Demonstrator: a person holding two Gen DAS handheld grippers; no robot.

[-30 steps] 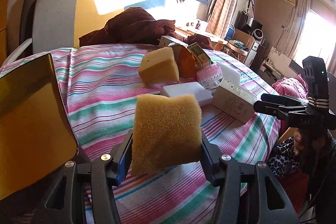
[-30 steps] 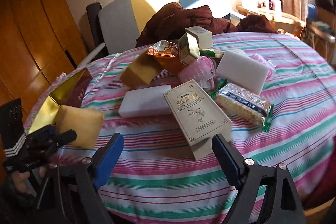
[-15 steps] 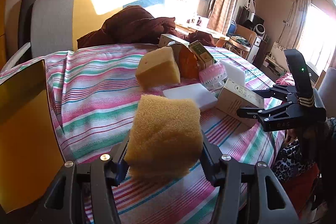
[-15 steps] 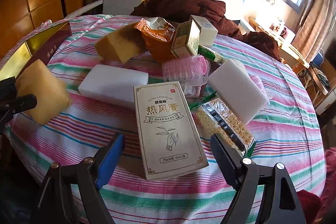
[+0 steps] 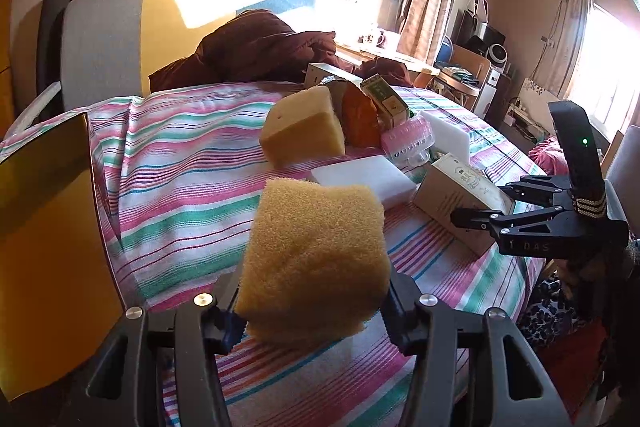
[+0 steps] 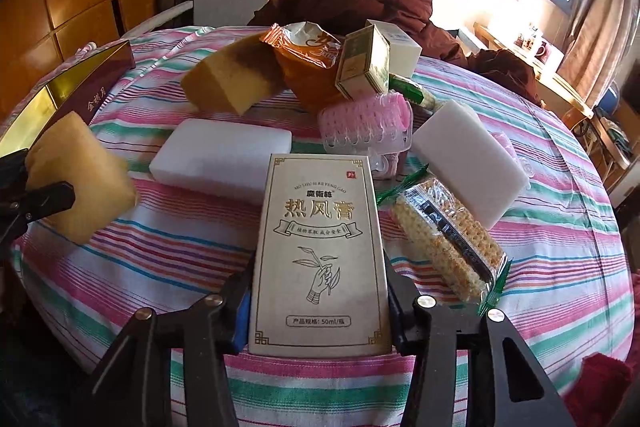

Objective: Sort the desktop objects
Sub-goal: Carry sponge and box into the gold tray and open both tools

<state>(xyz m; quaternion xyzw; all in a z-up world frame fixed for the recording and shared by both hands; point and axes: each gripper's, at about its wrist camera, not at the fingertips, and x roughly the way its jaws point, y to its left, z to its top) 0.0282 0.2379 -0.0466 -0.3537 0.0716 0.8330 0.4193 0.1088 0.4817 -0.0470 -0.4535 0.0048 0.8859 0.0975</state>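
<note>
A yellow sponge point(image 5: 316, 259) hangs above the striped tablecloth point(image 5: 180, 167), and my left gripper point(image 5: 312, 303) is shut on its lower sides. From the right wrist view the same sponge point(image 6: 80, 179) shows at the left edge. A beige carton with gold print point(image 6: 320, 227) lies at the table's near edge. My right gripper point(image 6: 318, 307) is closing on it, with a finger against each long side. In the left wrist view that gripper point(image 5: 480, 203) straddles the carton point(image 5: 452, 183).
Behind the carton lie a white foam block point(image 6: 224, 155), another white block point(image 6: 468, 155), a cracker packet point(image 6: 444, 239), pink rollers point(image 6: 368, 123), an orange snack bag point(image 6: 308, 63), a green box point(image 6: 364, 63) and a second yellow sponge point(image 6: 228, 79). A gold-lined box point(image 5: 44, 227) stands at the left.
My right gripper came down over the beige carton and its jaws closed in from wide apart to its sides. The sponge in my left gripper tilted a little.
</note>
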